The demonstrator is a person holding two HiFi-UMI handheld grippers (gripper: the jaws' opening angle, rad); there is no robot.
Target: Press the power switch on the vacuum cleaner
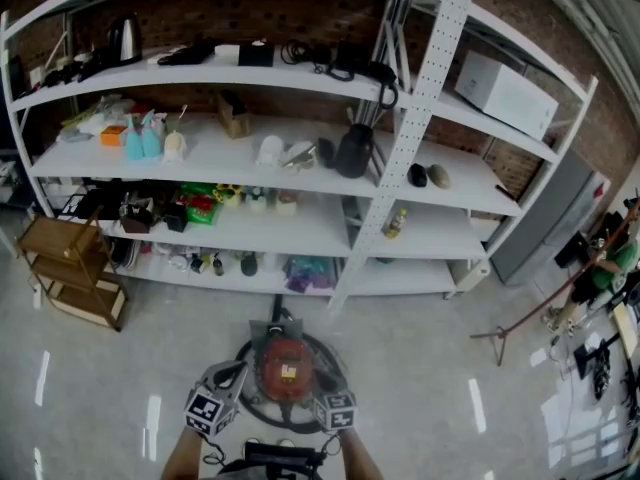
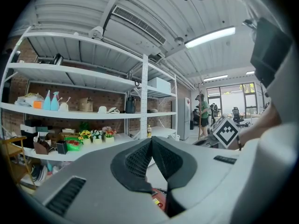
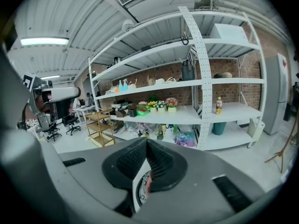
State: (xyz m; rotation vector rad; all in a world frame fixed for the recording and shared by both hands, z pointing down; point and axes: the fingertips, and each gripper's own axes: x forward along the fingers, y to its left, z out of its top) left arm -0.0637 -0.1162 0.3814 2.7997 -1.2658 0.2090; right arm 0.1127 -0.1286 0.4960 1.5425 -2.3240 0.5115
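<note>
From the head view, the red vacuum [image 1: 285,366] sits on the floor [image 1: 420,388], low in the middle, in front of the shelves [image 1: 300,158]. The left tool [image 1: 228,380] is just beside its left side. The right tool [image 1: 322,394] is just beside its right side. So the vacuum lies between the two tools and a little ahead of them. Both tools point in toward it and down. The right tool looks a bit closer to the red top, I think. I cannot pick out the switch from here (there is a small pale patch on top, but it is too small to tell).

In the left gripper view, the left tool [image 2: 151,140] has its jaws pressed together with nothing between them. A bit of the red vacuum [image 2: 158,201] peeks out under the tips, so it is below and ahead.

In the right gripper view, the right tool [image 3: 146,142] is closed too, and holds nothing. Right under its tips I see a shiny ring and some red of the vacuum [image 3: 142,185]. It is very near, maybe touching; I cannot tell.

A press would go down onto the vacuum top, and closed tips make a good poking end for that.
</note>
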